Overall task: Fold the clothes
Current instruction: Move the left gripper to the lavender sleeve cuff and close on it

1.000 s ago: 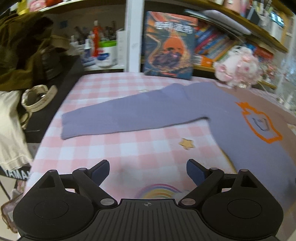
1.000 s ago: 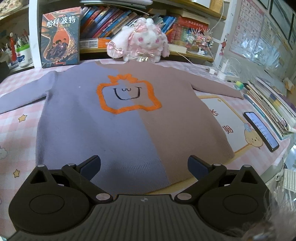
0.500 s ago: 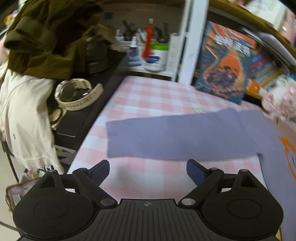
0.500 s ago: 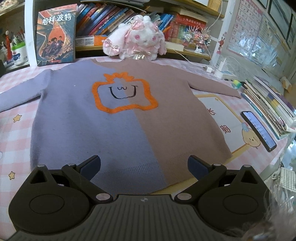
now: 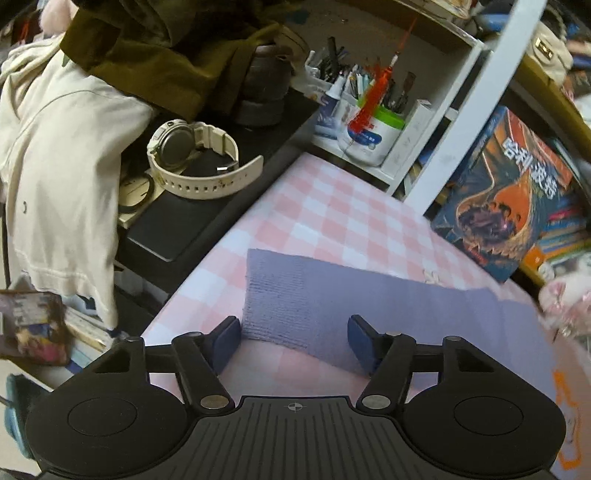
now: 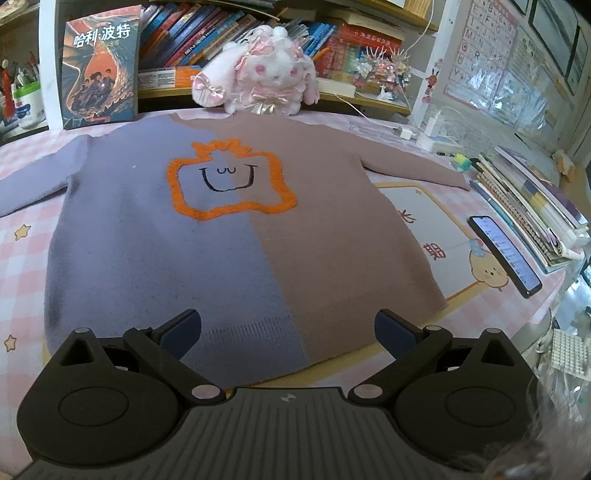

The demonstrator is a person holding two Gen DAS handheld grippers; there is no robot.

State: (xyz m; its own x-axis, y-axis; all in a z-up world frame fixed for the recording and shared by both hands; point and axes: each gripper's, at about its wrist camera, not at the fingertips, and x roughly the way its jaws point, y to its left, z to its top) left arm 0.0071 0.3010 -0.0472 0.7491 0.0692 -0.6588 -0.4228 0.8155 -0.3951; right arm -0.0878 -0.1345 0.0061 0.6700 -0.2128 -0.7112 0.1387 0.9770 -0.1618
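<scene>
- Pink-checked cloth [image 6: 22, 254] covers the worktop; bookshelves [image 6: 207, 33] behind, a plush toy [image 6: 266, 81] at the back edge.
- Sweater [image 6: 207, 236] lies flat, sleeves out.
- Left gripper [image 5: 293, 338]: fingers closing, straddling the purple cuff [image 5: 273, 295], not yet pinching.
- Right gripper [image 6: 288, 328]: fingers apart over the hem.

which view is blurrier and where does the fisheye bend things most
Left wrist view: motion smear on the book and plush toy at the right edge; the white shelf post leans and curves. Right wrist view: sharp across the sweater, bending mostly at the edges, near the phone.
</scene>
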